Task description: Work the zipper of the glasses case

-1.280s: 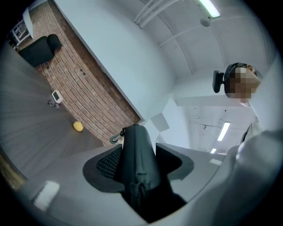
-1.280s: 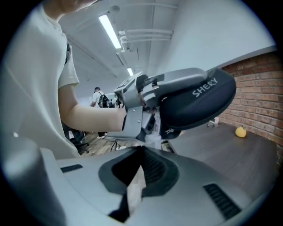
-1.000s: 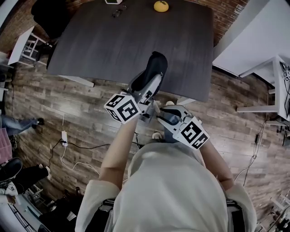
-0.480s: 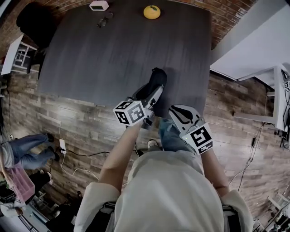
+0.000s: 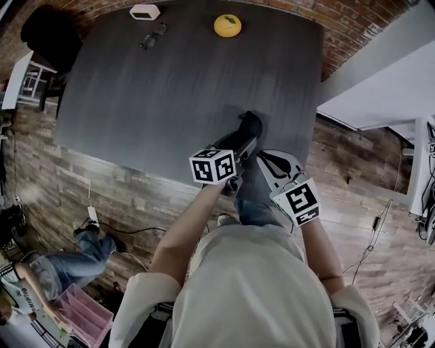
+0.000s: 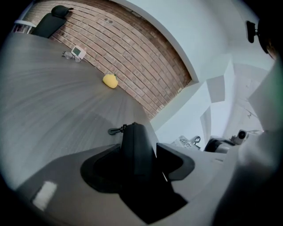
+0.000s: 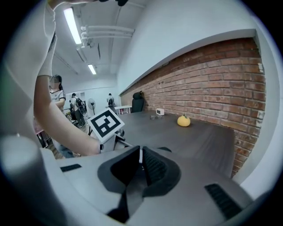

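Observation:
My left gripper (image 5: 236, 151) is shut on the black glasses case (image 5: 247, 130), whose far end sticks out over the near right part of the dark table (image 5: 170, 88). In the left gripper view the case (image 6: 135, 141) stands on edge between the pads of the left gripper (image 6: 138, 158). A small black clip (image 6: 116, 130) hangs at its far tip. My right gripper (image 5: 261, 158) sits just right of the case. In the right gripper view its jaws (image 7: 140, 155) are shut with nothing between them. The zipper itself does not show.
A yellow fruit (image 5: 227, 26) lies at the table's far edge, with a small white clock (image 5: 144, 12) and a pair of glasses (image 5: 152, 35) to its left. A black chair (image 5: 47, 34) stands at the far left. A person (image 5: 61, 265) crouches on the floor by a pink bin.
Both grippers and the case have moved forward from above the floor to over the table's near edge. The right gripper has come up close beside the case.

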Motion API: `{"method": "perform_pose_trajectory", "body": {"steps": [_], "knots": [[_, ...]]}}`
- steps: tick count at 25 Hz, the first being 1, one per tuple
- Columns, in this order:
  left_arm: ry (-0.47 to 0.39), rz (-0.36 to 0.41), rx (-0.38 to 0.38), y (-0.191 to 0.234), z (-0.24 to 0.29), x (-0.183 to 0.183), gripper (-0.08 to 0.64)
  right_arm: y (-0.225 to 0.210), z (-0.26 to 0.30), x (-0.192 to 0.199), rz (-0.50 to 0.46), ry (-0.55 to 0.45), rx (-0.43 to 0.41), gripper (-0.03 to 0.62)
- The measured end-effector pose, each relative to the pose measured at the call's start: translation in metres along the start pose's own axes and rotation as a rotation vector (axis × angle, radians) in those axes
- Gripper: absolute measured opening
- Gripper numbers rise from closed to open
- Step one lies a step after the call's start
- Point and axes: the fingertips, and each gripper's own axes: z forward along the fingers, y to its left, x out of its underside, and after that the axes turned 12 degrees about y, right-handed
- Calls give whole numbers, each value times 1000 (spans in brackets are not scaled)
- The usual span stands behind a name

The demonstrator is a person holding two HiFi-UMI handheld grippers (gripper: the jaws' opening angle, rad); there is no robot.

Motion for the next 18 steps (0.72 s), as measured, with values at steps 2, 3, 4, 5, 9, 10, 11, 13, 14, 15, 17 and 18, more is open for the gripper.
{"method": "perform_pose_trajectory", "body": {"steps": [2,3,4,5,9,10,11,13,14,15,17,18], "knots": [[35,1,-35,4,8,2,256,-7,2,-2,7,-1,-5,18],[47,1,-40,5,11,2,256,-10,3,-3,7,-2,-6,17],[53,-2,-41,5,12,3,256,-13,4,-4,5,-2,-7,17],[56,-5,-39,5,13,2,256,-16,4,-5,3,-2,-9,17],[36,-1,-52,8,11,0,259,-23,4,-4,5,8,-16,15],[23,7,-70,11,8,-1,269,-22,4,-3,7,15,-20,15],[8,13,-94,16,3,-3,272,-21,4,-3,8,19,-24,15],[-24,14,-149,29,-9,-8,299,-20,4,-2,3,15,-27,15],[-37,12,-170,35,-14,-9,313,-18,4,-2,-1,13,-30,15],[-45,12,-186,40,-18,-11,342,-17,5,-1,-6,14,-32,15],[-58,21,-211,48,-25,-14,359,-13,6,0,-15,21,-31,15],[-63,32,-222,50,-27,-16,365,-11,6,0,-18,23,-29,15]]}}
